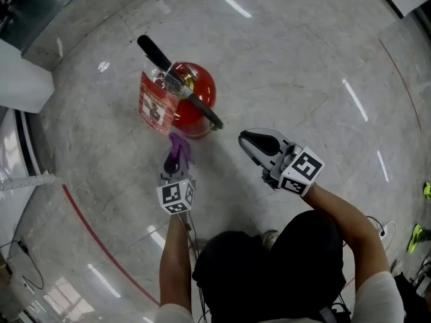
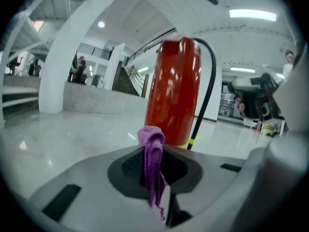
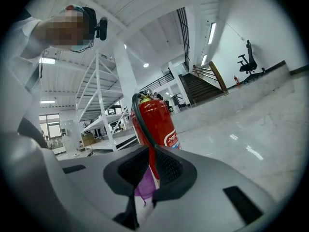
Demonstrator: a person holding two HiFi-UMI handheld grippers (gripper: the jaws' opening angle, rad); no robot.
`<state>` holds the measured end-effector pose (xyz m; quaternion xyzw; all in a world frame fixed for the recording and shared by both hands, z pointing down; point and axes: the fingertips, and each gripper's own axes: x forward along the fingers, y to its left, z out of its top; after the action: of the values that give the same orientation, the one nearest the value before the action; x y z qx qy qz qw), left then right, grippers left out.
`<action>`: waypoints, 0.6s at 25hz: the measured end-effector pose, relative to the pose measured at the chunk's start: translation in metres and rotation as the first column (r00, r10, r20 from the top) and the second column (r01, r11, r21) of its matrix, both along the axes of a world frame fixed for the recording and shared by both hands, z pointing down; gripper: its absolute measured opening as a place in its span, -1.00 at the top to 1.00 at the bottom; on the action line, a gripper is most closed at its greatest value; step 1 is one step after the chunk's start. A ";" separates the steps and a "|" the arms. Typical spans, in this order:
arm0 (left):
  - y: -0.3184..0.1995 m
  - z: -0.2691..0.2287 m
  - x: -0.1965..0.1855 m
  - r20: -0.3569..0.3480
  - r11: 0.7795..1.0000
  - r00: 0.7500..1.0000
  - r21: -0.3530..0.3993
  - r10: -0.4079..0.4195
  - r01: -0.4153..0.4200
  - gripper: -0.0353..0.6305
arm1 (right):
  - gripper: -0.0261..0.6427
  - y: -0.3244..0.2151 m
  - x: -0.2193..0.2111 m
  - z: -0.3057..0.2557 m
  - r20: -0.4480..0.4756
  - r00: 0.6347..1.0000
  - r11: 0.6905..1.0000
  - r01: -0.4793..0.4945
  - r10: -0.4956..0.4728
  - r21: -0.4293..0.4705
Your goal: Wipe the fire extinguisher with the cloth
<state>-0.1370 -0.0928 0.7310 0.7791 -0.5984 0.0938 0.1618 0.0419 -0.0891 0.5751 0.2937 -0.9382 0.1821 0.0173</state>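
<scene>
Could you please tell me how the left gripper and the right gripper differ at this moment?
The left gripper is shut on the purple cloth; the right gripper holds nothing, its jaws slightly apart. In the head view the left gripper points up the picture at the extinguisher, while the right gripper points leftward at it. Both aim at the extinguisher from close by.

The left tongs [image 1: 174,163] are held forward on the outstretched left forearm [image 1: 175,261] and are clamped on a purple cloth [image 1: 179,144]. The right tongs [image 1: 254,141] are held beside them, jaws slightly parted with nothing gripped, carried by the angled right forearm [image 1: 345,219].
</scene>
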 end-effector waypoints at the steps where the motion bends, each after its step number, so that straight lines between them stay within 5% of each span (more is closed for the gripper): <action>1: 0.002 -0.024 -0.004 0.044 0.998 0.999 0.066 0.001 -0.004 0.74 | 0.79 0.000 0.001 -0.002 0.010 1.000 1.000 -0.004 0.004 0.000; 4: 0.014 -0.100 -0.003 0.184 0.969 0.983 0.238 0.017 -0.061 0.74 | 0.79 -0.002 0.004 -0.007 0.035 0.999 1.000 -0.013 0.013 0.004; 8: 0.021 -0.162 0.002 0.361 0.930 0.932 0.331 0.029 -0.157 0.74 | 0.79 -0.007 0.006 -0.016 0.067 0.997 0.999 -0.028 0.027 0.017; 15: -0.009 -0.186 0.040 0.447 0.894 0.893 0.376 0.056 -0.244 0.74 | 0.79 -0.009 0.017 -0.021 0.075 0.996 0.998 -0.053 0.052 0.021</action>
<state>-0.0973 -0.1019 0.5446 0.8007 -0.5615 0.1418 -0.1529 0.0593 -0.0985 0.5537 0.3115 -0.9322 0.1826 -0.0256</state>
